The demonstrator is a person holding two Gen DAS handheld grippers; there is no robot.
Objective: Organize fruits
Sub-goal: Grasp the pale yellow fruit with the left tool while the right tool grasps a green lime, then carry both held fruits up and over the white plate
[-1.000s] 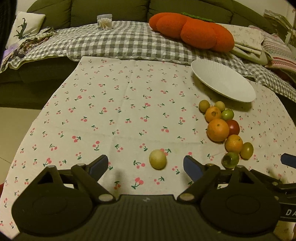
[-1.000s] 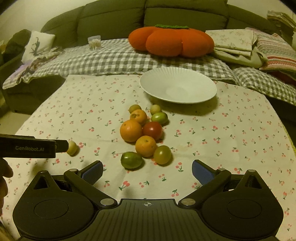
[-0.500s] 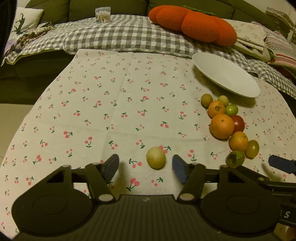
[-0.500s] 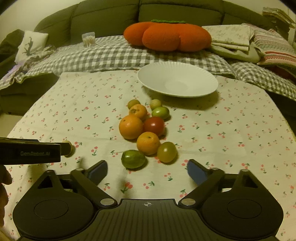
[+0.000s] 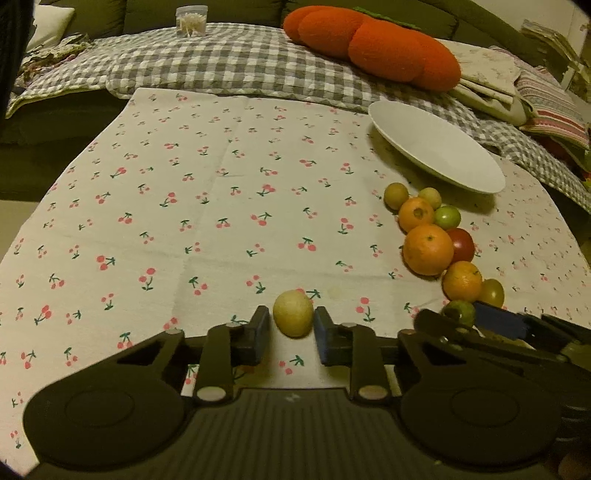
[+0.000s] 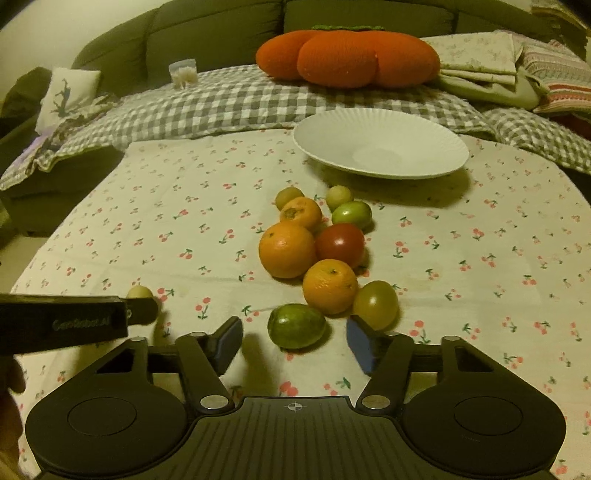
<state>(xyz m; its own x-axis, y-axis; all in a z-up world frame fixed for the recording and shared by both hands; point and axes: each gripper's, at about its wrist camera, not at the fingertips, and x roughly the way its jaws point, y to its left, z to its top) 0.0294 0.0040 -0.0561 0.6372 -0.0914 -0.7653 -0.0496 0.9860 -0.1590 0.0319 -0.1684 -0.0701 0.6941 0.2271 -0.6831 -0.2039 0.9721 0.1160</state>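
A small pale yellow fruit (image 5: pixel 293 313) lies alone on the cherry-print cloth. My left gripper (image 5: pixel 291 334) has its fingers close on either side of it, narrow gaps still showing. A cluster of oranges (image 6: pixel 287 250), a red tomato (image 6: pixel 340 244) and green fruits lies mid-table. My right gripper (image 6: pixel 295 343) is open, with a green fruit (image 6: pixel 296 325) between its fingertips, untouched. A white plate (image 6: pixel 380 142) stands empty behind the cluster. The left gripper shows side-on in the right wrist view (image 6: pixel 144 310), hiding most of the yellow fruit.
A sofa with a checked blanket (image 6: pixel 229 103) and an orange pumpkin cushion (image 6: pixel 347 57) runs behind the table. A small clear container (image 5: pixel 191 21) stands on the blanket. Folded cloths (image 6: pixel 480 62) lie at the right.
My left gripper moved forward and narrowed around the yellow fruit. My right gripper moved forward, bringing the green fruit between its fingertips, and narrowed slightly.
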